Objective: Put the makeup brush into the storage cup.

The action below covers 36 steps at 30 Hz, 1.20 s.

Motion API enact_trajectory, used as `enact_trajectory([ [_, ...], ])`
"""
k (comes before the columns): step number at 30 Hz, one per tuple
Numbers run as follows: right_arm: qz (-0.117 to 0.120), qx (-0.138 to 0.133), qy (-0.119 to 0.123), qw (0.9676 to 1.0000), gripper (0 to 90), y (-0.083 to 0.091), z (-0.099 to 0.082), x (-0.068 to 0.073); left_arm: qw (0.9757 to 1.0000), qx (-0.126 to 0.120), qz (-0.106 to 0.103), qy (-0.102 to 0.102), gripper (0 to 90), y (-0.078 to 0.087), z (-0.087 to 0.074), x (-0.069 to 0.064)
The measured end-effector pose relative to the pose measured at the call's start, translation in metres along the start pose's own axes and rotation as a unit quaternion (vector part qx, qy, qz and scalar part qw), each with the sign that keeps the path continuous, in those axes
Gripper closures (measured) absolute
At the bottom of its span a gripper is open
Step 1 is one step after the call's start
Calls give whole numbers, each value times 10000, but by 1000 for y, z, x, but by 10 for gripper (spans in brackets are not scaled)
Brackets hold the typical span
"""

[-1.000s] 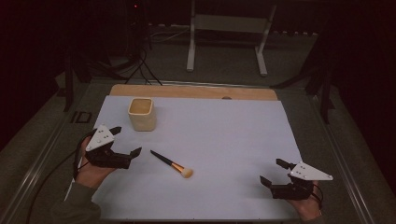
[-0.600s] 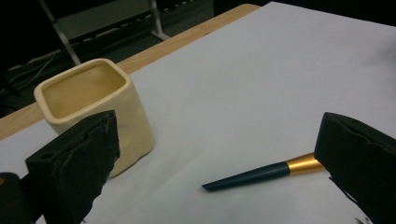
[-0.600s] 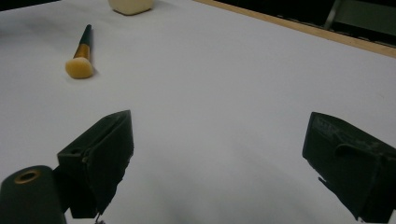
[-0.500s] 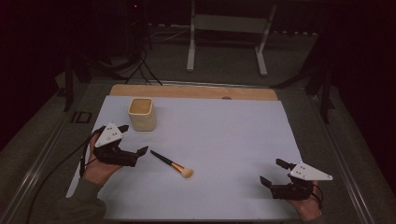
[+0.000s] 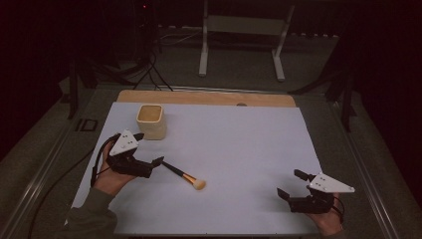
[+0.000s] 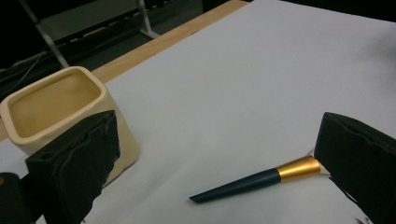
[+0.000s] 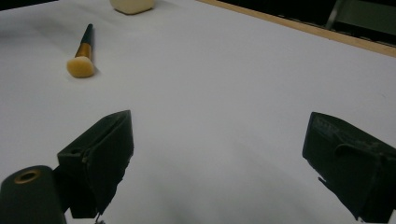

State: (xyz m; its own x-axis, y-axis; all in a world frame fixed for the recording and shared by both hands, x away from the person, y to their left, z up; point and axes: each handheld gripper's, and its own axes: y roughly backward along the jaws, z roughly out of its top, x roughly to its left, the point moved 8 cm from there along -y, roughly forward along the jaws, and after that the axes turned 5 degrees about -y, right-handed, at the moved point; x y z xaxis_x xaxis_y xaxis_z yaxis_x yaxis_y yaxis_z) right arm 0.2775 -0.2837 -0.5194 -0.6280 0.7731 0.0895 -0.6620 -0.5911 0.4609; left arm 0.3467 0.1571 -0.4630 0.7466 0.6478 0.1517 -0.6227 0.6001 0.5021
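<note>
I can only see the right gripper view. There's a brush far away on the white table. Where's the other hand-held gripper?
Observer: The left hand-held gripper is right at the dark handle end of the brush. Its jaws are open and are not touching the brush.
Operator: Ooh! And is there anything inside that cup?
Observer: No. The left gripper view looks down into the cream cup, and it is empty inside.
</note>
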Motion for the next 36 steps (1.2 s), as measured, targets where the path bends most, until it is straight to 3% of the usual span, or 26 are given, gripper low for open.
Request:
enact_trajectory([
  [6,2,1,2,10000,87,0,0,0,10000,40,-32,-39,14,0,0,0],
  [24,17,2,11,10000,87,0,0,0,9972,560,-365,-329,16,-10,-3,-7],
  [34,31,15,19,10000,87,0,0,1,9921,955,-601,-552,17,-17,-3,-10],
  [36,34,13,19,10000,87,0,0,1,9921,955,-601,-552,17,-17,-3,-10],
])
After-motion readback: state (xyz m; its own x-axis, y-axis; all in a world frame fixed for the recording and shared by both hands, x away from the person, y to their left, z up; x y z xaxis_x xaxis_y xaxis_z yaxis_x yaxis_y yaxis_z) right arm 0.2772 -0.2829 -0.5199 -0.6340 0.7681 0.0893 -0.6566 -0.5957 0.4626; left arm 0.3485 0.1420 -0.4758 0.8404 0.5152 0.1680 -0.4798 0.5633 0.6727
